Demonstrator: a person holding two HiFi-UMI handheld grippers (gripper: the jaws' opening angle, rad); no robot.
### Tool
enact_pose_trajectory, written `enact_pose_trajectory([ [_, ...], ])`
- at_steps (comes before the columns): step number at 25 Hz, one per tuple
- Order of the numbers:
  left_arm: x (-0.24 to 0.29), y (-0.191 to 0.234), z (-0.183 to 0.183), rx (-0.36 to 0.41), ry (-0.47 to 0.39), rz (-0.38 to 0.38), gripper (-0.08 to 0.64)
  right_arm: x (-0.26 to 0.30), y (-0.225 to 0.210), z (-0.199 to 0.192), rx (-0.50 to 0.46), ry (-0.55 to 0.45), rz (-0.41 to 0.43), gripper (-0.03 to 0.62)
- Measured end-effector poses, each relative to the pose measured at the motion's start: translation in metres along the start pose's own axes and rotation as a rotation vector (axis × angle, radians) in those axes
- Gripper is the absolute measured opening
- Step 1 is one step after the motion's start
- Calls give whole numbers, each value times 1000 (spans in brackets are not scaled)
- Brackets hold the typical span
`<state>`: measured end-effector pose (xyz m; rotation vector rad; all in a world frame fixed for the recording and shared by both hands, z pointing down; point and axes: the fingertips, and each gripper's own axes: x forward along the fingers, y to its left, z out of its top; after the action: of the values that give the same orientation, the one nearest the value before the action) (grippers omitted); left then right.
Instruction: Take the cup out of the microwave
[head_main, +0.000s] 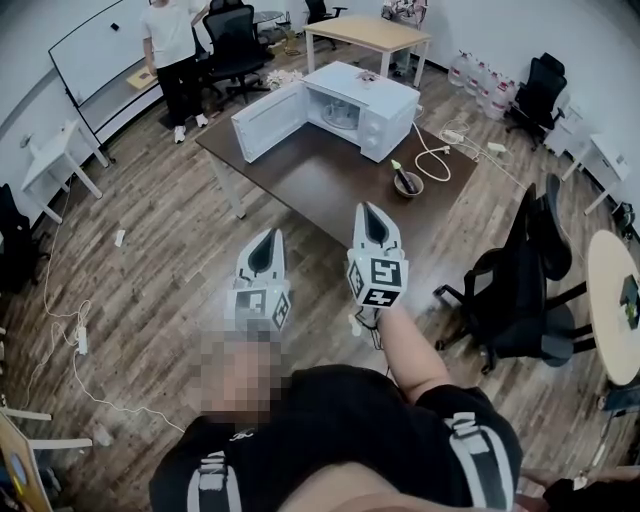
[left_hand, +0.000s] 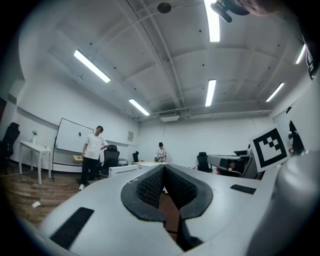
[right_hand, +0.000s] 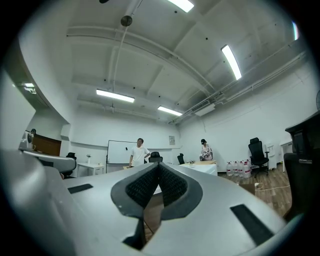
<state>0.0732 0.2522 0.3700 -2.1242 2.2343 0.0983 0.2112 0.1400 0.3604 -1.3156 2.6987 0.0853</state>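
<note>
Dark brown table (head_main: 330, 190) carries a white microwave (head_main: 385, 112) at its far end in the head view, door (head_main: 268, 122) swung wide to the left. A pale rounded shape in the open cavity looks like the cup (head_main: 340, 116), though it is too small to be sure. A small bowl (head_main: 408, 185) sits near the table's right edge, well apart from the oven. Short of the table, the left gripper (head_main: 270, 236) and the right gripper (head_main: 368, 208) are held side by side, both aimed toward the microwave and touching nothing. In the left gripper view, the left gripper (left_hand: 163, 167) has its ribbed pads (left_hand: 150, 187) meeting at the tip with nothing between them; a person in a white shirt (left_hand: 93, 150) stands by a whiteboard (left_hand: 72, 135) beyond. In the right gripper view, the right gripper (right_hand: 159, 164) likewise has its jaws pressed together and empty, with water bottles (right_hand: 236, 169) on the floor at the right.
</note>
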Motion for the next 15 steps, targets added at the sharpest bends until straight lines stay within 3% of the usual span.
enact_pose_trajectory([
  [9, 9, 30, -9, 4, 4, -36, 2, 14, 23, -8, 0, -3, -22, 0],
  [15, 24, 46, -8, -1, 2, -41, 2, 40, 29, -11, -61, -3, -41, 0],
])
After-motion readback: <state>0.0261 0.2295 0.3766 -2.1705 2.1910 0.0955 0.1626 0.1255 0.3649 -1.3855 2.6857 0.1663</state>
